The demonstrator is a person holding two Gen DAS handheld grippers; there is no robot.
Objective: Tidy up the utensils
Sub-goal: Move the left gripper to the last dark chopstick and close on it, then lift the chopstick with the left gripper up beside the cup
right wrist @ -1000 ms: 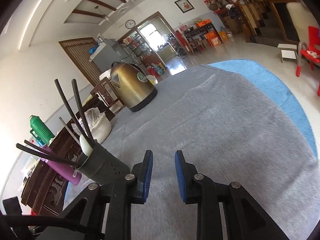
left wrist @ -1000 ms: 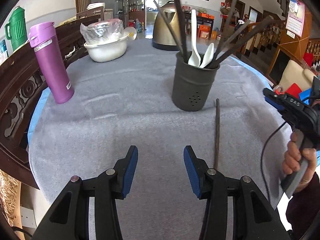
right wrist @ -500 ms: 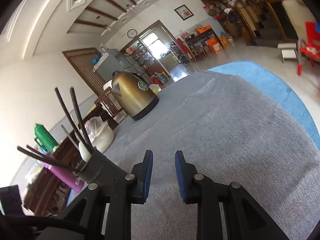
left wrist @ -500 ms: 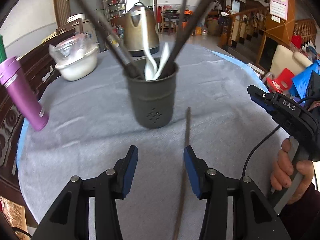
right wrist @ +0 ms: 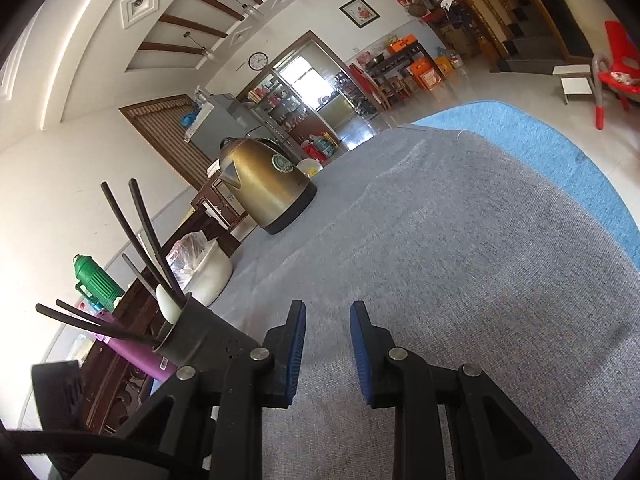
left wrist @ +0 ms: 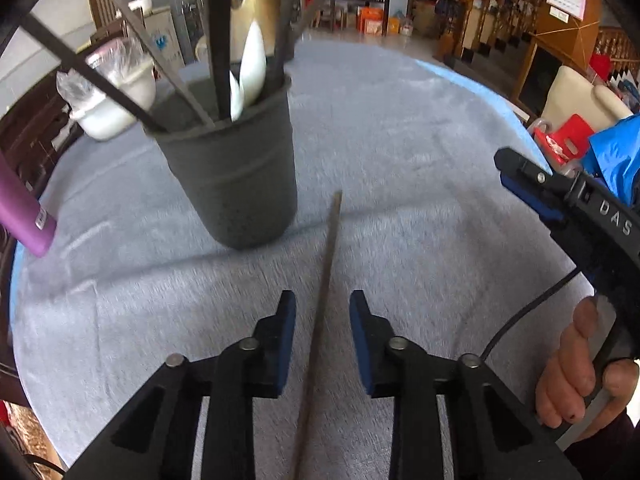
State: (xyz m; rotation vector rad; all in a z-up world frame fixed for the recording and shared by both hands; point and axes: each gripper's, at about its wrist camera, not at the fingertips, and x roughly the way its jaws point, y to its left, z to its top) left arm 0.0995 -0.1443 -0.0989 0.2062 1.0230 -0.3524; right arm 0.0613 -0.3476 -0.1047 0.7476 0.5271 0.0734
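Two tools: both showing, one held in each hand, each with black arms and blue pads.
Left tool [left wrist: 322, 336]: pointing steeply down at the counter, jaws closing, pads standing either side of the chopstick with a gap on both sides, not yet pressing it.
Chopstick [left wrist: 326, 268]: lying flat on the grey cloth, one dark thin stick, running from just beside the holder's base back between the left pads and on under that tool.
Utensil holder [left wrist: 236, 176]: standing upright on the counter ahead and slightly left of the left tool, dark grey and round, small holes in its wall.
Holder contents: leaning out at many angles, several dark chopsticks [right wrist: 138, 236] and white spoons [left wrist: 252, 68].
Right tool [right wrist: 327, 344]: hovering over bare cloth, jaws parted a little, gripping nothing.
Right hand [left wrist: 580, 368]: wrapping fingers round the right tool's handle, seen at the right edge of the left view.
Counter [right wrist: 460, 260]: round, wearing a grey cloth over a blue one.
Gold kettle [right wrist: 264, 184]: sitting at the far side of the counter.
White bowl [left wrist: 116, 100]: sitting left of the holder, with clear plastic bunched on top.
Purple flask [left wrist: 24, 216]: standing near the counter's left edge, partly out of frame.
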